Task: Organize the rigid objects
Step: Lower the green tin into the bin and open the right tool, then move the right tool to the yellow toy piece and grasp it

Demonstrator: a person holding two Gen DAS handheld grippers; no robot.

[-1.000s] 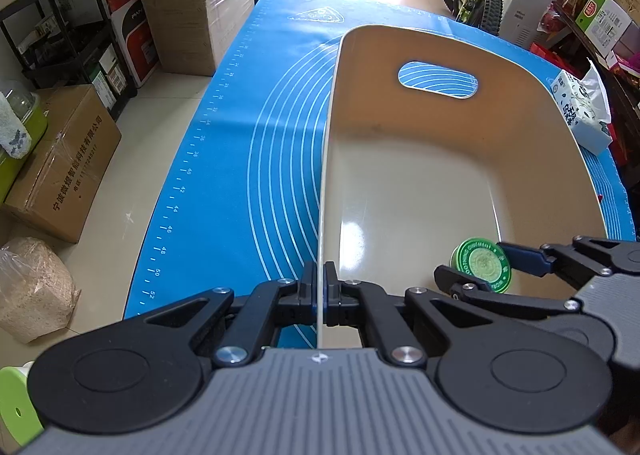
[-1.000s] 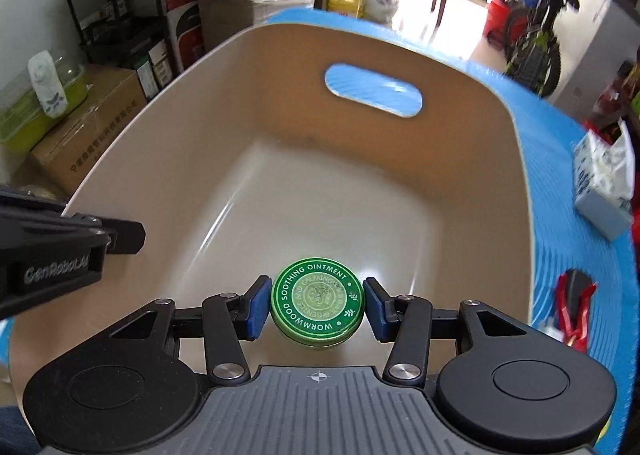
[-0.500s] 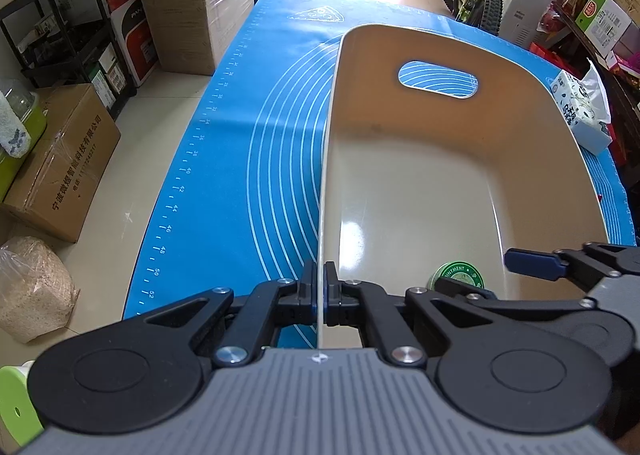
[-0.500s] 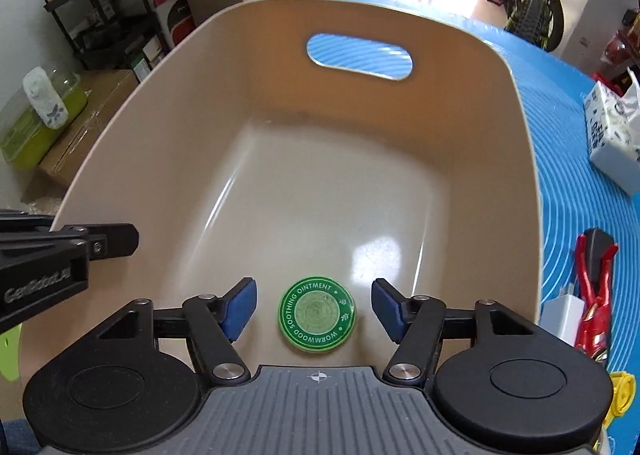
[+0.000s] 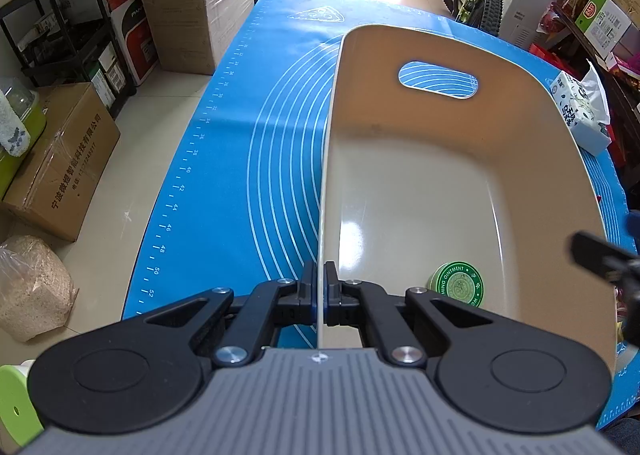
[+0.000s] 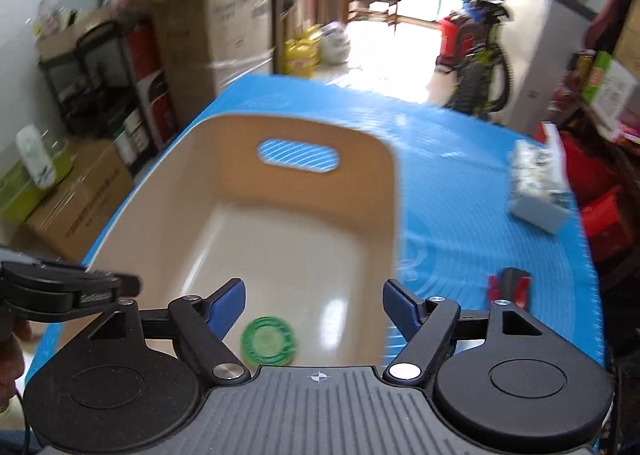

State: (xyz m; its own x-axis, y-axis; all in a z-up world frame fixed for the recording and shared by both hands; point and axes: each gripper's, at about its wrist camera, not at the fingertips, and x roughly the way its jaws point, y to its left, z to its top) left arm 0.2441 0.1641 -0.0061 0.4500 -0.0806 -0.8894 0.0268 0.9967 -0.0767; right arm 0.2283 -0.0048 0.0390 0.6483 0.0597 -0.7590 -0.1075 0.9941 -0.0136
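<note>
While our left gripper [image 5: 320,291] stays pinched on the beige bin [image 5: 420,175] wall, our right gripper [image 6: 314,305] fingers are opening empty above the green ointment tin [image 6: 269,341], and the red toy [image 6: 510,287] lies rightward on the tabletop.

Your round green ointment tin [image 5: 459,285] lies flat, apparently lid-up, on the beige bin's [image 5: 532,159] floor near its close end.

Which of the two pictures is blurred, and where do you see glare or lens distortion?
Right wrist view: motion blur smears everything beyond the claw, the green tin included. Left wrist view: sharp; a bright glare spot on the floor of the beige bin; fisheye distortion bends the edges of the blue mat; the doorway behind is overexposed.
</note>
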